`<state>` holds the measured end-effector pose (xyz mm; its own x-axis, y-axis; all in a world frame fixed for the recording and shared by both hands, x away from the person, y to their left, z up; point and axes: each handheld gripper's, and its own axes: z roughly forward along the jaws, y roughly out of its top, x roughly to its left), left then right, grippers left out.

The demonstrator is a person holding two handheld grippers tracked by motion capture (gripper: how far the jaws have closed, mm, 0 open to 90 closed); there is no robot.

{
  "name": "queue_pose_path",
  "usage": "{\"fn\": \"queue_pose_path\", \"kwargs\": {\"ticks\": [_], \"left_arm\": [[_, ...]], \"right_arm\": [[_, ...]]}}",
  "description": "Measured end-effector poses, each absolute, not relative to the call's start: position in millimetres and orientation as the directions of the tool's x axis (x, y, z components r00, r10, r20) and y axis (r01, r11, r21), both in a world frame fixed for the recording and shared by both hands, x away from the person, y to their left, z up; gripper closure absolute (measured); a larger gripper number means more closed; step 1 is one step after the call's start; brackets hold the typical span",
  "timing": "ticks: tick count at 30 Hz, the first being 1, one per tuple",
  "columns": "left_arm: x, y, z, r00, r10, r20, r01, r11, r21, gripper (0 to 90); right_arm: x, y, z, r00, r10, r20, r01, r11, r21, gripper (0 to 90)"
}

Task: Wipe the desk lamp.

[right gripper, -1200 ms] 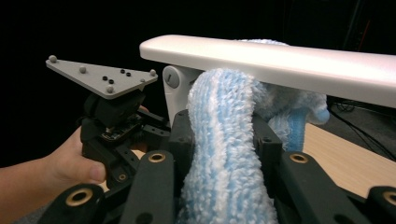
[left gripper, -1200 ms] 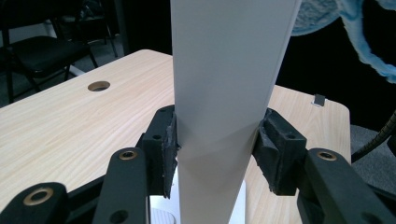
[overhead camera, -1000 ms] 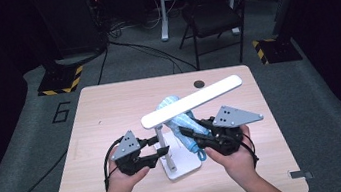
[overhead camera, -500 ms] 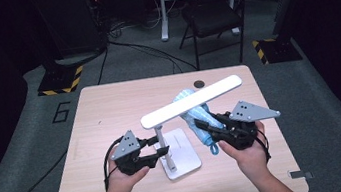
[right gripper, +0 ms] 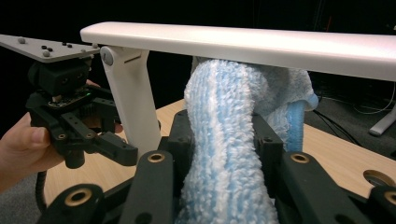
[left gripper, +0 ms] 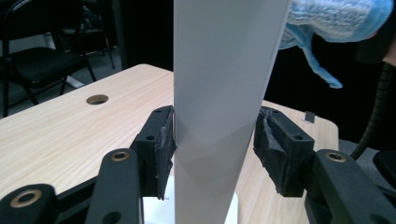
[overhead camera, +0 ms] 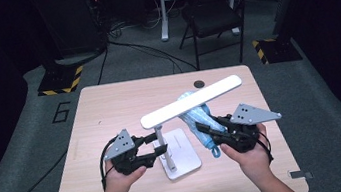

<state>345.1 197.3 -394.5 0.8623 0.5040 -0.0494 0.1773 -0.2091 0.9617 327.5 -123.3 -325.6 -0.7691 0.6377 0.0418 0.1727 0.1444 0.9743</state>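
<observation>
From above, a white desk lamp [overhead camera: 172,126] stands mid-table, the left gripper [overhead camera: 158,149] at its post and the right gripper [overhead camera: 203,134] lifting a blue cloth [overhead camera: 197,117] toward the light bar, wiping seemingly under way. The left gripper view shows the jaws, just opening, straddling the post [left gripper: 219,107] with a gap at one pad. The right gripper view shows the jaws clamped on the cloth, pressed beneath the bar [right gripper: 261,46].
</observation>
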Motion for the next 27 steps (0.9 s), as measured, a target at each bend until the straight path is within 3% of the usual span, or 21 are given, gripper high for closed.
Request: {"fn": "queue_pose_path", "kwargs": {"ticks": [16, 27], "left_arm": [[346.8, 195.0, -392.7, 0.863, 0.504, -0.040, 0.181, -0.235, 0.955, 51.3], [346.3, 194.5, -392.6, 0.859, 0.511, -0.033, 0.178, -0.239, 0.955, 51.9]], "right_arm": [[304.4, -132.7, -320.1, -0.804, 0.594, 0.022, 0.160, 0.181, 0.970, 67.5], [296.6, -144.7, -313.5, -0.819, 0.571, 0.065, 0.202, 0.180, 0.963, 67.5]]}}
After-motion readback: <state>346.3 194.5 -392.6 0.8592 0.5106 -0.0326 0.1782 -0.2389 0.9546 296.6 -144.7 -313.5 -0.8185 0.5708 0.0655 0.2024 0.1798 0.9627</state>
